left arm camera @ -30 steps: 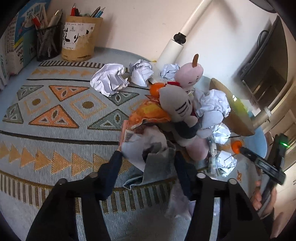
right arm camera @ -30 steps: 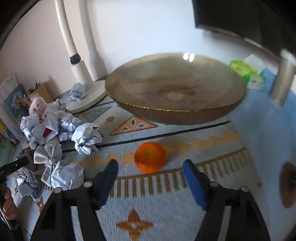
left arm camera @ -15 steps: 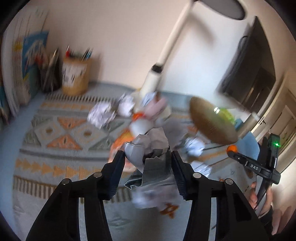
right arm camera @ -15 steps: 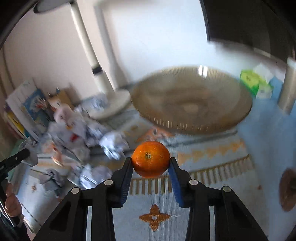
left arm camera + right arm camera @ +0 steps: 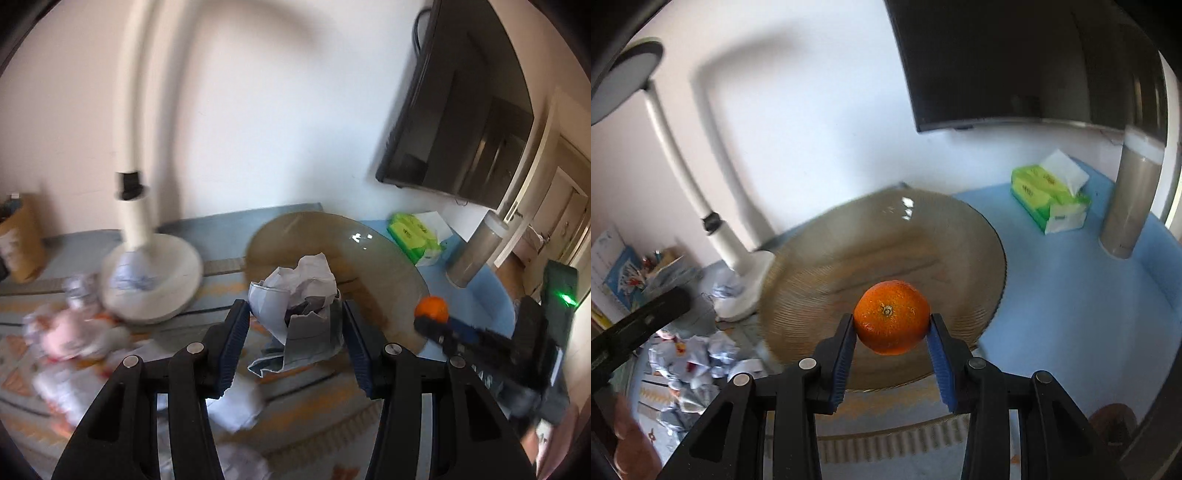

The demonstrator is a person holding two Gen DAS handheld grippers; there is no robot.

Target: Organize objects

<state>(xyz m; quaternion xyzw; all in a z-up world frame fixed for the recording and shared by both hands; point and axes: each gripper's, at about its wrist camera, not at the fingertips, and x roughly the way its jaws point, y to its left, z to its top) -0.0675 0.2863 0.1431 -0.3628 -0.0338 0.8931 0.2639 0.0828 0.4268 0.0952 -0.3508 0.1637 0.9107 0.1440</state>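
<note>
Right wrist view: right gripper [image 5: 892,325] clamps a round orange tangerine [image 5: 891,316] above the ribbed amber glass bowl [image 5: 960,266] on a patterned woven mat [image 5: 886,435]; left gripper [image 5: 293,317] pinches crumpled grey-white paper [image 5: 301,295] before a white wall [image 5: 258,110].

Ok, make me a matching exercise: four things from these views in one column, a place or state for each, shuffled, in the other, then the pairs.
Things:
1. orange
2. crumpled paper
3. tissue pack
4. glass bowl

Places or states:
A. on the blue surface, near the grey cylinder
B. clamped in the left gripper
C. empty, beside the lamp base
D. clamped in the right gripper

Pairs: 1-D, 2-B, 3-A, 4-C
</note>
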